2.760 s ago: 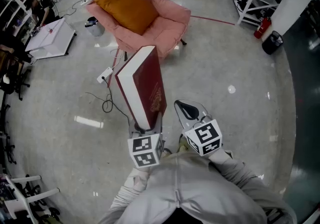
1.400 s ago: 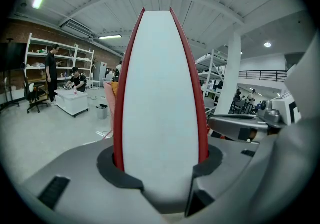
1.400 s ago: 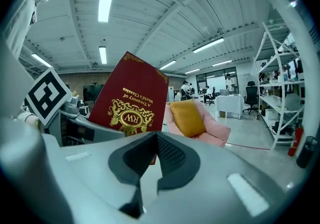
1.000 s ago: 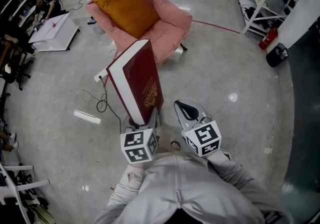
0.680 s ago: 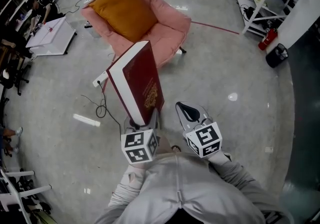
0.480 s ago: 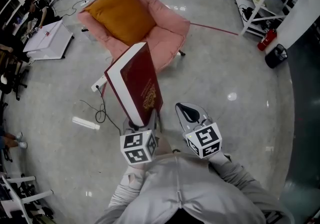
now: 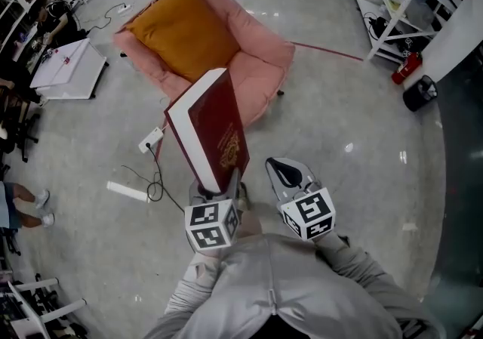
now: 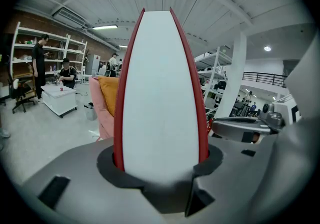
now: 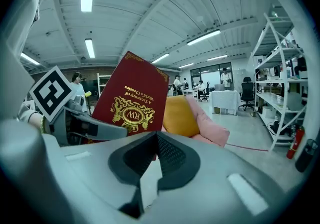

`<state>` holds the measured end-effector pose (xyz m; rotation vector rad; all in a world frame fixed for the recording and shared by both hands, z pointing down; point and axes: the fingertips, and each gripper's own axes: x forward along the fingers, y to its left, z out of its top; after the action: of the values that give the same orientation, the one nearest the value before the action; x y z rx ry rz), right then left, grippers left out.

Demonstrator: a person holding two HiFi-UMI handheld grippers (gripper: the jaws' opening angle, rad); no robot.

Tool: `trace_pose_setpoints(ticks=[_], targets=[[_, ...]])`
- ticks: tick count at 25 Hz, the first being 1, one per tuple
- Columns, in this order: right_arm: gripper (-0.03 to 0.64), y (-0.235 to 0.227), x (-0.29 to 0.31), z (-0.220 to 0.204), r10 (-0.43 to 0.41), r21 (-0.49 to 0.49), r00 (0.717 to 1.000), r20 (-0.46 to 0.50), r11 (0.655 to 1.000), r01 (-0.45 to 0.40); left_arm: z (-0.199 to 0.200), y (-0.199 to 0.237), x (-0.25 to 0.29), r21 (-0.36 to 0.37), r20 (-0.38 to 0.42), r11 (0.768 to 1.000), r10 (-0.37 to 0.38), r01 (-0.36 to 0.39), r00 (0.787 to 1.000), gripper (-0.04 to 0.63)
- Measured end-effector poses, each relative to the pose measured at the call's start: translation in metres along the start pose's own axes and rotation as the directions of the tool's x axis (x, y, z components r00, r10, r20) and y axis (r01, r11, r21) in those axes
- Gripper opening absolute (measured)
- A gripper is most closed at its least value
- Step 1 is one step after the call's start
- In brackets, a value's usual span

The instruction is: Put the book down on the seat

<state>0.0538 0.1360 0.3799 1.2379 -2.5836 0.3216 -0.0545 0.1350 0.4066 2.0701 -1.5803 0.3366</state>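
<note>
Left gripper (image 7: 217,192): clamped on the lower end of the book (image 7: 213,127); white page edges are framed by red covers in the left gripper view
Right gripper (image 7: 289,176): jaws brought together, nothing held between them; positioned just right of the book, apart from it
Book: held nearly upright in the air, slightly tilted; its gold emblem is turned toward the right gripper; not resting on the seat
Seat: pink armchair (image 7: 256,58) on the floor (image 7: 339,126) beyond the book; an orange cushion (image 7: 185,28) is leaned against its back
Floor: a white power strip (image 7: 152,139) is laid near the armchair
</note>
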Motion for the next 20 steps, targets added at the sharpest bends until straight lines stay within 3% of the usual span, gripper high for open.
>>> trace_pose_setpoints(ticks=[20], targets=[[0.0, -0.04, 0.15, 0.045, -0.033, 0.024, 0.998, -0.055, 0.999, 0.035, 0.067, 0.099, 0.109, -0.016, -0.089, 0.999, -0.043, 0.042, 0.995, 0.241]])
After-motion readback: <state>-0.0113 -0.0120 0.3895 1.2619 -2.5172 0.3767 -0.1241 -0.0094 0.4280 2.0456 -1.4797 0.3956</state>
